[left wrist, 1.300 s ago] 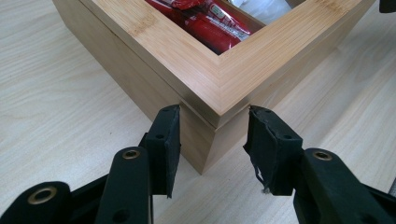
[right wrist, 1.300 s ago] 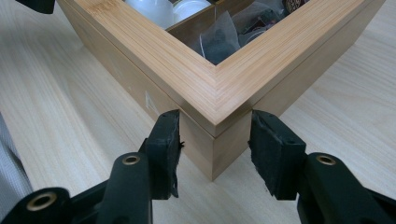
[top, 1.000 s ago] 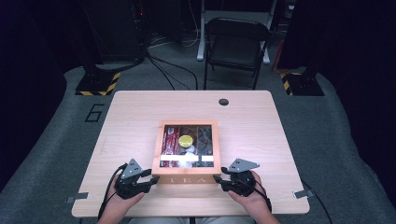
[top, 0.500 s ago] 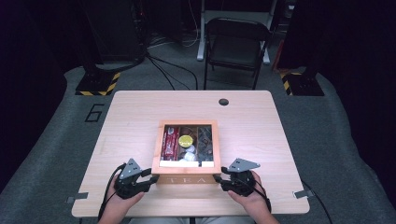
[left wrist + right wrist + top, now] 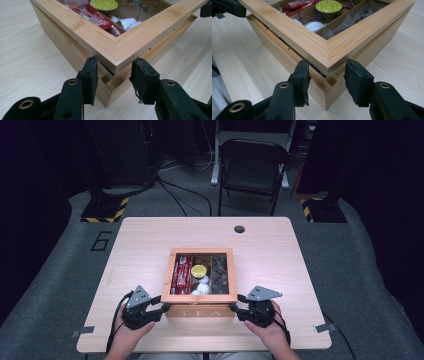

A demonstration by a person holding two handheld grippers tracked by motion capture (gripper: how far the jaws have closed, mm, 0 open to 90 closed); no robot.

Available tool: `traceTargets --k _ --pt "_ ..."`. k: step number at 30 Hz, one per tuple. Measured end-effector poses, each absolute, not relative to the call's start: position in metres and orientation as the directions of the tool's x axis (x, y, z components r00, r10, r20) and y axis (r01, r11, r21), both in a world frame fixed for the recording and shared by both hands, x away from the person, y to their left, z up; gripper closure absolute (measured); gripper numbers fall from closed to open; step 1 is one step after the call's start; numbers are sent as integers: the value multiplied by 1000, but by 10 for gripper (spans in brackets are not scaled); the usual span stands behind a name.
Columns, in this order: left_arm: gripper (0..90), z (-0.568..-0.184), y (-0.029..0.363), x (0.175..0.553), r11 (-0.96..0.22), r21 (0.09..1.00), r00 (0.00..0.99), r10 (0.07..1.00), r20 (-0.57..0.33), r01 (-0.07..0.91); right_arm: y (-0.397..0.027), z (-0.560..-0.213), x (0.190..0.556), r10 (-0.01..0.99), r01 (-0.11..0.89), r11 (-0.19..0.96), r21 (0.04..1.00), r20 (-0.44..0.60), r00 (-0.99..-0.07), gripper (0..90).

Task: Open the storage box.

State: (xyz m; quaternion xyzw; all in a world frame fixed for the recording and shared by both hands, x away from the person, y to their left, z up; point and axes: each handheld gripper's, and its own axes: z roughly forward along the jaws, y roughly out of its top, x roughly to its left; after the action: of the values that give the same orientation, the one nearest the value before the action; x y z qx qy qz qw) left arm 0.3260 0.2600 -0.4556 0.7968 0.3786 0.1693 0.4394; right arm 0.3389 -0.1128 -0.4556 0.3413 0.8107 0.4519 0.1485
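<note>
Dark room, pale wooden table [image 5: 150, 245], and a tea box [image 5: 202, 276] sitting near your edge of it with both tools at its front corners.

Your left gripper [image 5: 113, 78] and right gripper [image 5: 327, 80] each stand spread, jaws straddling a corner of the glass-topped lid [image 5: 325, 50], which sits slightly raised off the box body. Neither pair looks pressed onto the wood. If you lift one corner faster than the other, the lid could twist or bind. Lose it from these wide jaws and it could drop back down, jolting the box and the yellow-topped pod [image 5: 198, 270] and sachets [image 5: 180, 275] inside.
</note>
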Motion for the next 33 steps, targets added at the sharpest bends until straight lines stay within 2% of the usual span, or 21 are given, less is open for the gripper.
traceTargets --k 7,13,23,33 --pt "523 -441 262 333 -323 825 665 743 -82 463 -114 -444 342 691 436 329 838 100 -716 534" --pt "482 -424 264 339 -293 839 654 750 -96 459 -113 -424 348 692 393 357 848 42 -720 503" --pt "479 -398 263 349 -295 860 654 754 -58 417 -113 -396 360 688 367 350 862 30 -725 497" --pt "493 -376 266 362 -273 875 653 754 -62 399 -113 -376 373 693 360 322 876 40 -720 499"
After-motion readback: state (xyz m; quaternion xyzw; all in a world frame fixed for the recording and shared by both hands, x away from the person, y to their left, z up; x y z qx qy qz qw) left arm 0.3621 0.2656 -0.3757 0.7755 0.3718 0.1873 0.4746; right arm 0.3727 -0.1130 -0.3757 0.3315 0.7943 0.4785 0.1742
